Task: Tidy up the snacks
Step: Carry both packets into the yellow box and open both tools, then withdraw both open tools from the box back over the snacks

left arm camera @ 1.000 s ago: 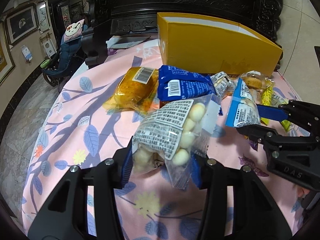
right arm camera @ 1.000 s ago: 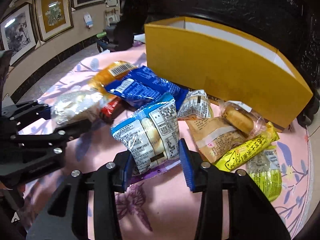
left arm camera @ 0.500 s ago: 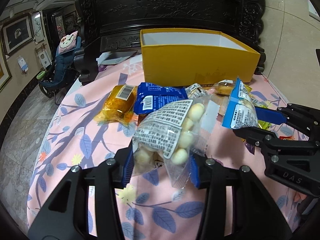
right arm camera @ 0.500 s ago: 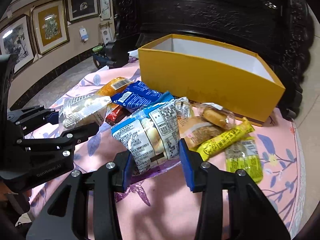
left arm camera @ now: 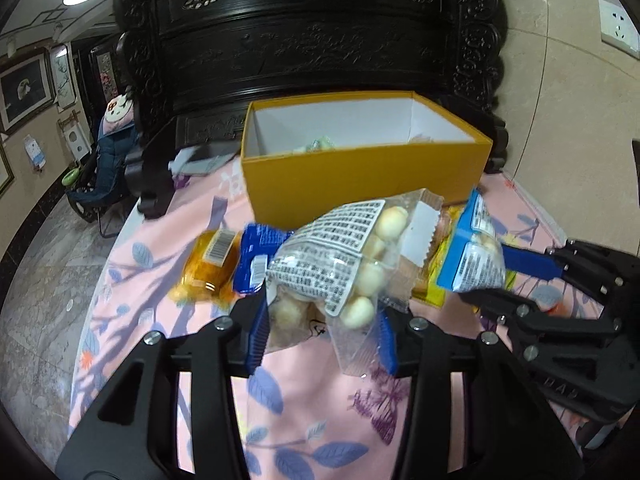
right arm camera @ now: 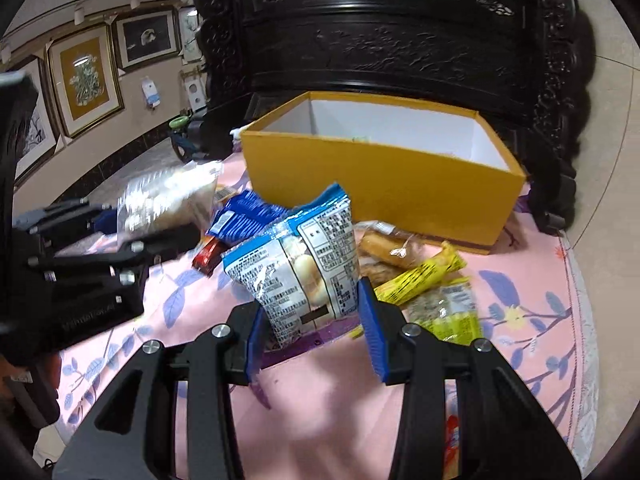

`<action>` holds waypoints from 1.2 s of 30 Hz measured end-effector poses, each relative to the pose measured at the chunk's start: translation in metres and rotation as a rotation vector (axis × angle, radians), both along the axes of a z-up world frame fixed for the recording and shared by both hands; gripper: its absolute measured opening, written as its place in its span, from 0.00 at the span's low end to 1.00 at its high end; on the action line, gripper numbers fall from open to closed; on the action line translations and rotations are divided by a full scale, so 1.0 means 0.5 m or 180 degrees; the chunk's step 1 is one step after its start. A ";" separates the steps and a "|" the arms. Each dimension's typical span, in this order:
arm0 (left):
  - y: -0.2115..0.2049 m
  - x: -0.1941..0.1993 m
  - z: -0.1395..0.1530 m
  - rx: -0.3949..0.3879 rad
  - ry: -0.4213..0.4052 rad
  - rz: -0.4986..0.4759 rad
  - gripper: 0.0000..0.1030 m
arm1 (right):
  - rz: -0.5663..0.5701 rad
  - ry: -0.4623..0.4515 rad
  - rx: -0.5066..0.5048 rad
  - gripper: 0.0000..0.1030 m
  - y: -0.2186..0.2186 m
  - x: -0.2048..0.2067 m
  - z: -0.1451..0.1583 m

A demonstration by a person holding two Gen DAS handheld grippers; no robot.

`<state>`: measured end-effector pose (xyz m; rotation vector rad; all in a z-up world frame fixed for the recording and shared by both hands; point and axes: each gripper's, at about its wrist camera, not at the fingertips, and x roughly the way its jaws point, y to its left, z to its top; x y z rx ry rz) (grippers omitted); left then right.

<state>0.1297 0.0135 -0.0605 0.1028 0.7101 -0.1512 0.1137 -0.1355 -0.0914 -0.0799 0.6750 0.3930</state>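
My left gripper point(left arm camera: 322, 338) is shut on a clear bag of round white snacks point(left arm camera: 344, 256) and holds it above the table. My right gripper point(right arm camera: 312, 332) is shut on a blue-and-white snack bag point(right arm camera: 300, 268), also lifted; that bag shows at the right of the left wrist view point(left arm camera: 474, 256). The open yellow box point(left arm camera: 360, 168) stands at the back of the table, beyond both bags, with a few items inside. It also shows in the right wrist view point(right arm camera: 380, 176).
On the pink floral tablecloth point(right arm camera: 320, 412) lie an orange packet point(left arm camera: 208, 268), a blue packet point(right arm camera: 248, 216), a red bar point(right arm camera: 206, 256), a bread roll point(right arm camera: 384, 244) and yellow packets point(right arm camera: 424, 276). A dark carved cabinet point(left arm camera: 320, 40) stands behind the box.
Both grippers have risen with their bags and the view now looks down into the yellow box, which appears farther below and more open.
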 end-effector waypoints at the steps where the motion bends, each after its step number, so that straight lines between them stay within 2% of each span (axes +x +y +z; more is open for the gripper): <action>1: -0.008 0.011 0.014 0.0008 -0.0031 -0.0017 0.43 | -0.0010 -0.0006 0.0012 0.42 -0.003 0.005 0.007; 7: -0.046 0.112 0.091 0.0014 -0.0159 -0.0049 0.43 | -0.0135 -0.0151 0.0085 0.42 -0.029 0.071 0.084; 12: -0.058 0.246 0.142 -0.0184 -0.0057 -0.0017 0.43 | -0.0310 -0.0206 0.0136 0.42 -0.043 0.188 0.164; 16: -0.064 0.358 0.156 -0.0230 0.0057 0.0049 0.43 | -0.0405 -0.0119 0.0166 0.42 -0.041 0.291 0.190; 18: -0.068 0.413 0.143 -0.0229 0.0203 0.0080 0.44 | -0.0454 -0.0053 0.0160 0.43 -0.038 0.341 0.186; 19: -0.066 0.434 0.134 -0.0242 0.0263 0.0112 0.46 | -0.0494 -0.0022 0.0139 0.44 -0.038 0.365 0.181; 20: -0.063 0.452 0.126 -0.0245 0.0286 0.0171 0.57 | -0.0539 0.0001 0.0102 0.46 -0.039 0.392 0.172; 21: -0.058 0.468 0.116 -0.0207 0.0275 0.0283 0.71 | -0.0623 0.0009 0.0045 0.53 -0.041 0.412 0.163; 23: -0.041 0.485 0.101 -0.0288 0.0243 0.0414 0.83 | -0.0784 0.0028 0.0021 0.63 -0.051 0.437 0.150; 24: -0.030 0.492 0.091 -0.0399 0.0278 0.0423 0.87 | -0.0795 0.0050 0.0063 0.64 -0.059 0.447 0.142; 26: -0.022 0.498 0.077 -0.0498 0.0324 0.0397 0.87 | -0.0788 0.0097 0.0074 0.64 -0.065 0.463 0.125; 29: -0.021 0.495 0.072 -0.0496 0.0302 0.0348 0.87 | -0.0759 0.0121 0.0049 0.64 -0.064 0.474 0.109; 36: -0.008 0.452 0.112 -0.0453 0.0172 0.0283 0.87 | -0.0692 0.0114 0.0053 0.64 -0.049 0.458 0.115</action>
